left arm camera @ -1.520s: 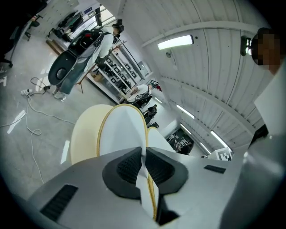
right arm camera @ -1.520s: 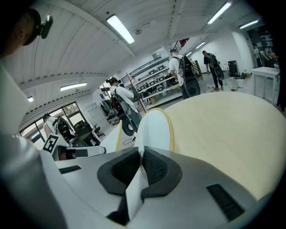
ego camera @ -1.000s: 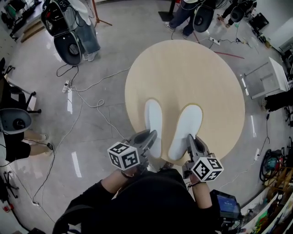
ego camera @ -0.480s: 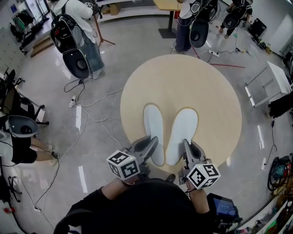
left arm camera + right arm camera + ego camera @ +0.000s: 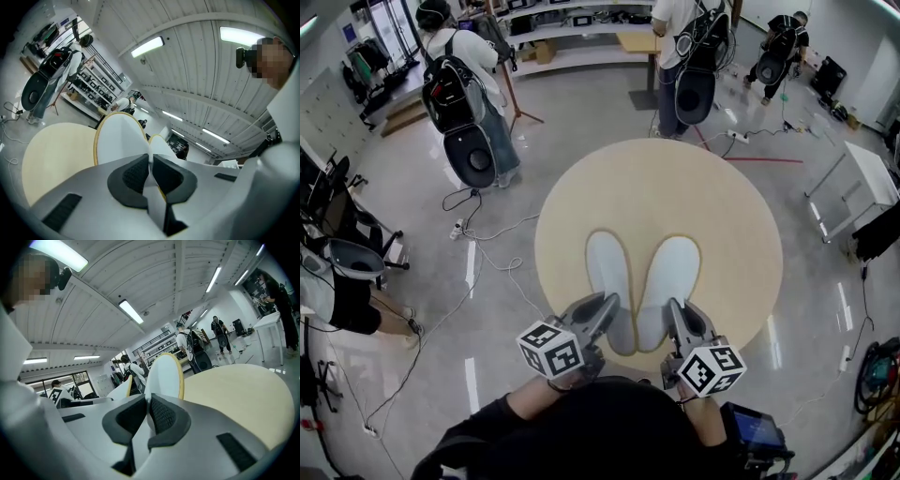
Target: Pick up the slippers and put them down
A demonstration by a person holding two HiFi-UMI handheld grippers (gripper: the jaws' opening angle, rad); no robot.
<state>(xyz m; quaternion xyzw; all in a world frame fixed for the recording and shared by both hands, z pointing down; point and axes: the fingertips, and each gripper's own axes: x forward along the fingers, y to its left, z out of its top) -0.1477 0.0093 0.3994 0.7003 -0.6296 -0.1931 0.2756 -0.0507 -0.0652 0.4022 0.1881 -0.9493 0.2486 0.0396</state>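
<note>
White slippers [image 5: 667, 281] side by side, aloft

Dark fingers [image 5: 132, 176] of the left gripper [image 5: 151, 165] clamp tight on the white, yellow-rimmed flat slipper [image 5: 119, 138]; a matching second slipper [image 5: 162, 149] just beside, round beige worktop [image 5: 54, 157] left.

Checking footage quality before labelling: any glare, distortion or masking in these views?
Head view: fisheye bending, light streaks glaring on the glossy floor. Left gripper view: mosaic patch top right. Right gripper view: mosaic patch top left, ceiling lamp blown out.
</note>
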